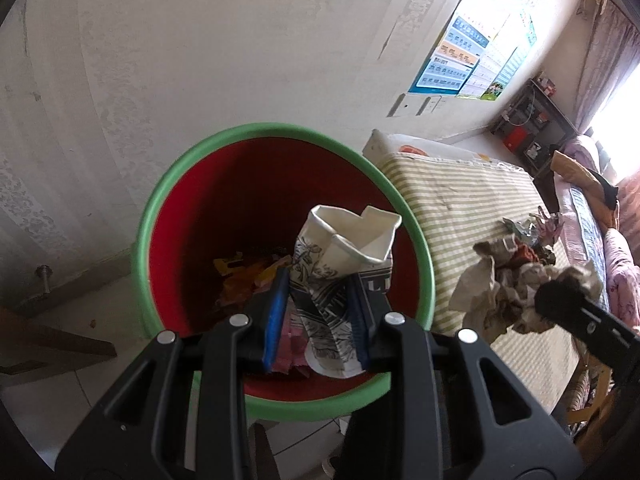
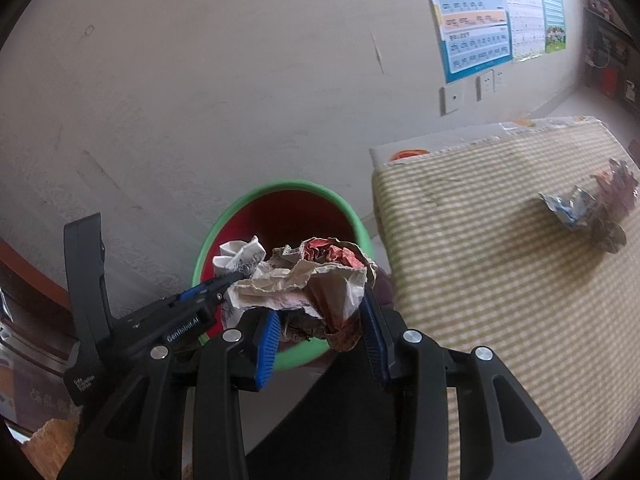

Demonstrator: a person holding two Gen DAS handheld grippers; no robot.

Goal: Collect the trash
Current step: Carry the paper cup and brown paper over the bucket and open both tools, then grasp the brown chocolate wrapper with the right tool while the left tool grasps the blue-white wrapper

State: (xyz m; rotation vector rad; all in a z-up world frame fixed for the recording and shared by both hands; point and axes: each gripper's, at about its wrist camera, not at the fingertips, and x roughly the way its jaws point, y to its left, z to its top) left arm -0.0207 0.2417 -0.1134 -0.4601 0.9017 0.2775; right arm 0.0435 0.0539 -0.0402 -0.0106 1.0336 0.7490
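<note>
A trash bin (image 1: 168,200) with a green rim and red inside stands on the floor by the wall; wrappers lie at its bottom. My left gripper (image 1: 318,320) is shut on a crushed paper cup (image 1: 344,248) and holds it over the bin's mouth. My right gripper (image 2: 320,332) is shut on a crumpled paper wad (image 2: 316,280), held beside the bin (image 2: 356,216) near the table edge. The wad also shows in the left wrist view (image 1: 508,284). The left gripper and the cup (image 2: 240,258) show in the right wrist view.
A table with a green striped cloth (image 2: 480,280) stands right of the bin. More crumpled wrappers (image 2: 588,212) lie on it, also in the left wrist view (image 1: 532,232). Posters (image 2: 472,12) hang on the wall. A sofa (image 1: 624,272) stands at the far right.
</note>
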